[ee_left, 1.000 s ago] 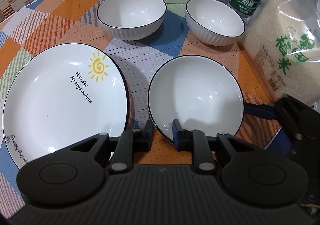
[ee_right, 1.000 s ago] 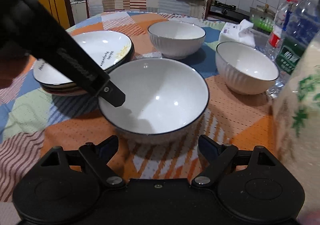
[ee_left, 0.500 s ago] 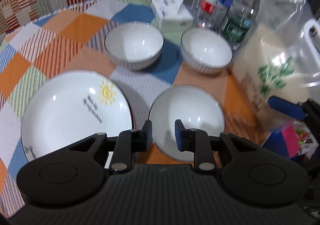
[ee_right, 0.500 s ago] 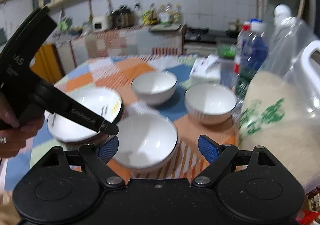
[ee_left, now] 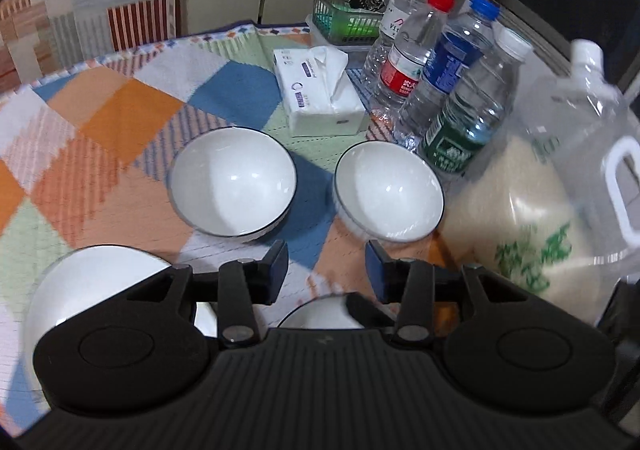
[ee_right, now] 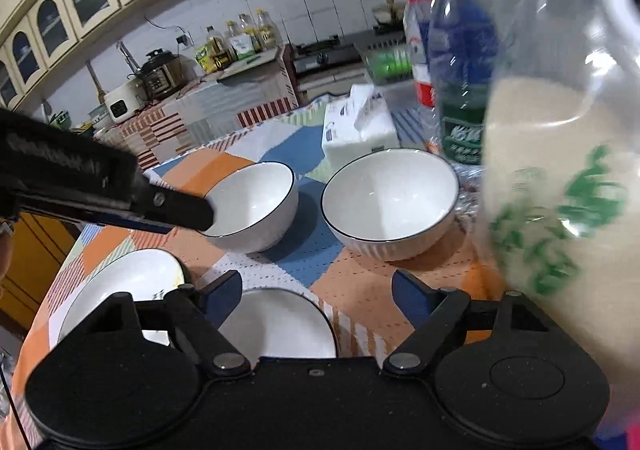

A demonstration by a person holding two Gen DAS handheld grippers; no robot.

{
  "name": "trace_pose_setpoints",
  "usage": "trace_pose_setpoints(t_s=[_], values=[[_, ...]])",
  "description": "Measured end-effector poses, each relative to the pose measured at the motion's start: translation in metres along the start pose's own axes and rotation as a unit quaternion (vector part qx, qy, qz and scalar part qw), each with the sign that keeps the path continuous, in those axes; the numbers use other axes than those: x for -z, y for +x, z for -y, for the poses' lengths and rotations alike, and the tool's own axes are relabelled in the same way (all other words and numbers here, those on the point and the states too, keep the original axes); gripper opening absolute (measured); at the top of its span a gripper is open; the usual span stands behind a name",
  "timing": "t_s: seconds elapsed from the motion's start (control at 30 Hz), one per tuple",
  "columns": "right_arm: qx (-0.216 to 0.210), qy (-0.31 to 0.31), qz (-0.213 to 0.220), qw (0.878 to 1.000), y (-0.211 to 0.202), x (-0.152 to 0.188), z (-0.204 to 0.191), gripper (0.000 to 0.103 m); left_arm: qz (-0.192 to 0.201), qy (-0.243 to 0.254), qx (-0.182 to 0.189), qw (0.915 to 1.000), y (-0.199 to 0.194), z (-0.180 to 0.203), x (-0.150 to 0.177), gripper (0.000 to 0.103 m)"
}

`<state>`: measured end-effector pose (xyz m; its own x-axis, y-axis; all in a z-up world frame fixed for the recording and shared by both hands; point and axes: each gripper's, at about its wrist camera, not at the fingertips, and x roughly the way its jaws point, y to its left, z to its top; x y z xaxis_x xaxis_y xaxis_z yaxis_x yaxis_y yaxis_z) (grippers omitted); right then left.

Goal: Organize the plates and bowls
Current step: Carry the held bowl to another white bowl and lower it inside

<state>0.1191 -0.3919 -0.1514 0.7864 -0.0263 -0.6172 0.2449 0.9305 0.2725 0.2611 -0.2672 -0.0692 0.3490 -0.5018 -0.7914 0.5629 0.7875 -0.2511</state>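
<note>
The bowls (ee_left: 232,194) (ee_left: 390,196) sit mid-frame on the cloth (ee_left: 132,110), glazed, slick, breakable; I'd pinch a rim. My left claw (ee_left: 327,265) is opening, empty. My right claw (ee_right: 316,296) is wide, closing slightly, empty, above a third bowl (ee_right: 280,324).

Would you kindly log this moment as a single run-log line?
left hand-held gripper: opening, nothing between jaws | right hand-held gripper: closing, empty | three bowls on tablecloth, unstacked | plates stacked
</note>
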Motion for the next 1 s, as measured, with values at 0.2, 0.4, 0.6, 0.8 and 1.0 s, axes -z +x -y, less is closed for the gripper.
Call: trace_pose_setpoints(t_s=[0.2,0.4,0.6,0.8,1.0], values=[[0.007,0.059,-0.03,0.998,0.038,-0.005,0.011,0.085,-0.024,-0.032,0.01,0.9991,0.051,-0.001,-0.017,0.043],[0.017,0.054,-0.048,0.997,0.062,-0.007,0.019,0.085,-0.061,-0.043,0.01,0.9972,0.095,0.004,-0.028,0.041],[0.021,0.045,-0.048,0.998,0.075,-0.003,0.023,0.085,-0.078,-0.039,0.01,0.9961,0.122,0.008,-0.031,0.024],[0.014,0.023,-0.053,0.998,0.081,-0.006,0.022,0.085,-0.089,-0.086,0.038,0.9916,0.129,-0.004,-0.031,0.011],[0.013,0.004,-0.058,0.998,0.085,-0.007,0.02,0.085,-0.093,-0.096,0.025,0.9907,0.115,-0.015,-0.034,0.011]])
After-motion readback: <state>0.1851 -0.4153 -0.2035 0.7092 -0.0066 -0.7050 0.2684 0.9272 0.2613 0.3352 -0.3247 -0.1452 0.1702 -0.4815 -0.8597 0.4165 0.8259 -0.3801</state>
